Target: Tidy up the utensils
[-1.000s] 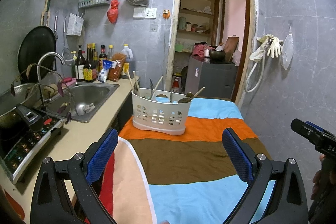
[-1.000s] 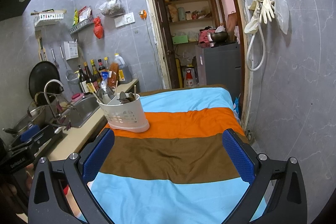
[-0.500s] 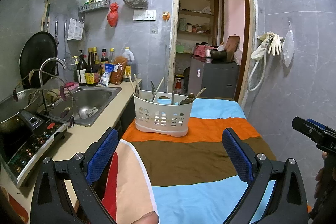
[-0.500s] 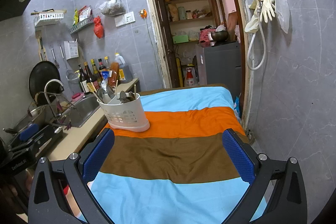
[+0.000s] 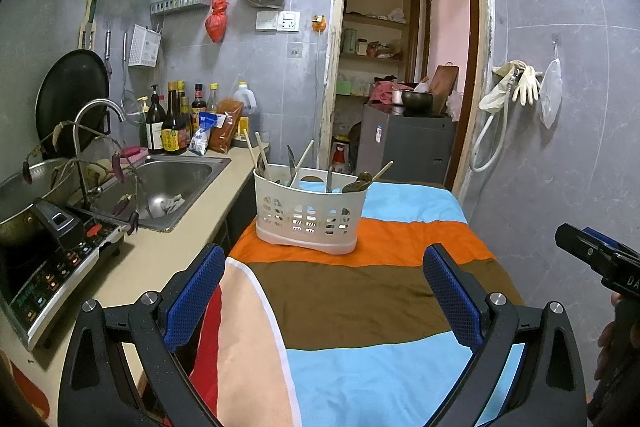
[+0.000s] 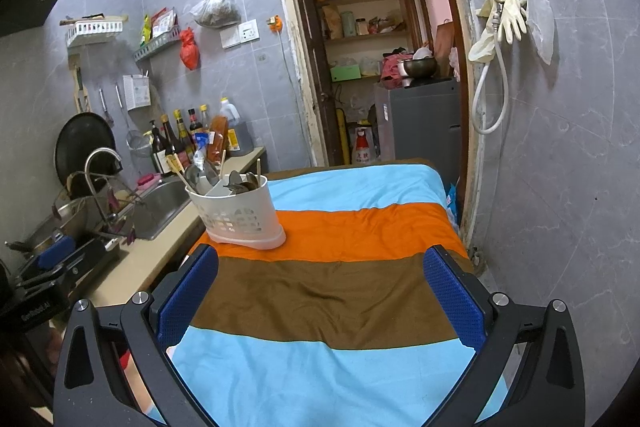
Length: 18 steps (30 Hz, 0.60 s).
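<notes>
A white perforated utensil caddy (image 5: 308, 215) stands on the orange stripe of a striped cloth (image 5: 380, 291) that covers the table. Chopsticks, spoons and other utensils (image 5: 352, 181) stick out of its compartments. My left gripper (image 5: 320, 291) hovers open above the brown stripe, well short of the caddy, with nothing between its blue pads. In the right wrist view the caddy (image 6: 240, 215) sits ahead and to the left on the same cloth (image 6: 360, 291). My right gripper (image 6: 320, 291) is open and holds nothing.
A counter (image 5: 160, 255) runs along the left with a steel sink (image 5: 168, 187), a tap, sauce bottles (image 5: 172, 127) and an induction cooker (image 5: 48, 267). A doorway (image 5: 404, 67) lies behind the table and a tiled wall (image 6: 560, 147) stands close on the right.
The left view has drifted slightly, so the caddy sits a little higher and further off. The right view is nearly unchanged. Both grippers stay open.
</notes>
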Available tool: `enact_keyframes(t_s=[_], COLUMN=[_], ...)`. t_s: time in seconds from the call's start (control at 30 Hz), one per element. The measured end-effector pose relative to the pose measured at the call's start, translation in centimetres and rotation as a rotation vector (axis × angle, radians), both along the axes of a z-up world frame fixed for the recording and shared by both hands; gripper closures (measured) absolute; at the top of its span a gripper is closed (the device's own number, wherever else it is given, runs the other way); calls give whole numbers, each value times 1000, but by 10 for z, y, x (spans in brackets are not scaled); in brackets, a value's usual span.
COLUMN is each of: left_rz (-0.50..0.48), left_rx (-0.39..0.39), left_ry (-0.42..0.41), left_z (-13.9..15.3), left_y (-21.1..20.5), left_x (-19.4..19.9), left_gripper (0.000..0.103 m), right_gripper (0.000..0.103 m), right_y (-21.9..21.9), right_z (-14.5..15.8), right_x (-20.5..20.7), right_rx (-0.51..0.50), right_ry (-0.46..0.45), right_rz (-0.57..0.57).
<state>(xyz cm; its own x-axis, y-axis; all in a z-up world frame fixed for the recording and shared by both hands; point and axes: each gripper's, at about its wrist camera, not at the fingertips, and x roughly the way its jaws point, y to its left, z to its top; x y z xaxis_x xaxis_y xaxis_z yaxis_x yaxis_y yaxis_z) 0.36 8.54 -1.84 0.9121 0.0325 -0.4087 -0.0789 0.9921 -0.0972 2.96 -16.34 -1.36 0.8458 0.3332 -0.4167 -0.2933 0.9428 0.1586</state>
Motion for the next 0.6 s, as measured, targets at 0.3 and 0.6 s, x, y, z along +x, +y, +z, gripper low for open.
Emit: enact_keyframes(t_s=[0.3, 0.6], left_rz=[3, 5], left_rx=[0, 0], left_ry=[3, 4], left_z=[-2, -2], left_y=[3, 1], left_x=[1, 2], left_gripper=[6, 6], right_gripper=[0, 0], right_y=[-3, -3], right_z=[-1, 0], right_x=[4, 7], right_rx=[4, 2], right_ry=[15, 22], right_rz=[0, 0])
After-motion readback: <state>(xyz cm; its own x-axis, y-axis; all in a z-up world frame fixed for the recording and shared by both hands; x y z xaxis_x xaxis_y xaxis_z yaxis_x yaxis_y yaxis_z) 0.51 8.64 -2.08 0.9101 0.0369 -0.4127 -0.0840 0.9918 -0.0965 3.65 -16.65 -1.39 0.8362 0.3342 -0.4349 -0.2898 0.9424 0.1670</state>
